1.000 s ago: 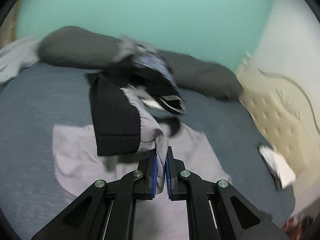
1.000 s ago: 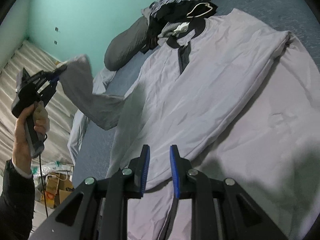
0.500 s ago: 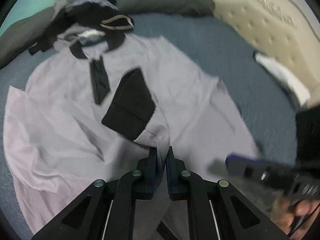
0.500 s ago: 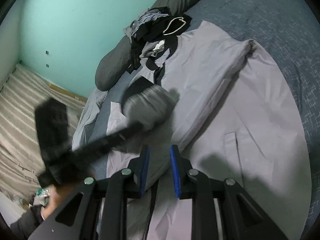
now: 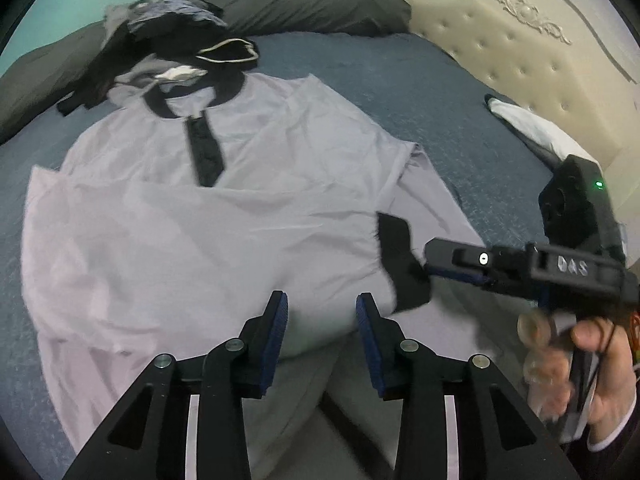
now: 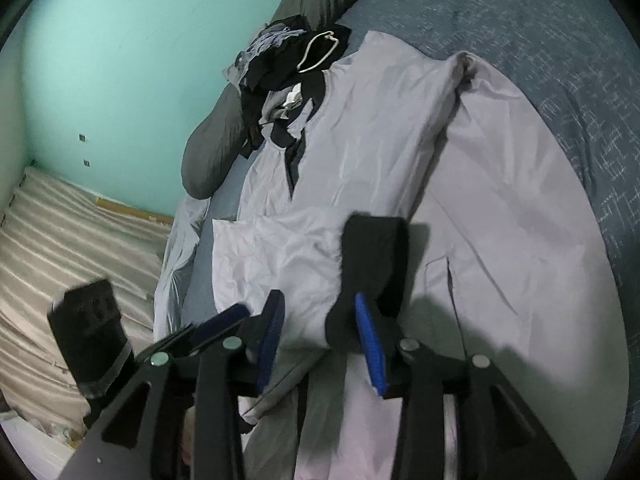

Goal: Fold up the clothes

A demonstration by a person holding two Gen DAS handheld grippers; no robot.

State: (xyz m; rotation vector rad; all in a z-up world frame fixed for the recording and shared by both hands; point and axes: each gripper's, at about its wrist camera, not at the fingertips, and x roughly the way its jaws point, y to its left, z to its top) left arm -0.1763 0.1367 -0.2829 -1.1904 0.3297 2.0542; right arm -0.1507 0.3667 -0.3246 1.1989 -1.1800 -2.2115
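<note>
A lilac jacket (image 5: pixel 248 184) with a black collar and placket lies flat, front up, on the blue-grey bed (image 5: pixel 380 72). One sleeve is folded across its body, and that sleeve's black cuff (image 5: pixel 400 264) rests near the hem. My left gripper (image 5: pixel 322 320) hovers low over the folded sleeve; its jaws are opening and the pads press on nothing. My right gripper (image 6: pixel 320 340) is opening too, with the cuff (image 6: pixel 372 256) just ahead and its near end lying between the fingers, unpressed. In the left wrist view the right gripper (image 5: pixel 432 264) points at the cuff.
A heap of dark clothes (image 5: pixel 168 36) lies by the jacket's collar, against grey pillows (image 5: pixel 312 8). A cream tufted headboard (image 5: pixel 520 60) and a white cloth (image 5: pixel 532 128) border the bed's right side. A striped surface (image 6: pixel 60 240) lies beyond the bed's other edge.
My left gripper carried the sleeve down and across the jacket's front, then let it go. Both pairs of jaws have widened. The right gripper has closed in on the black cuff.
</note>
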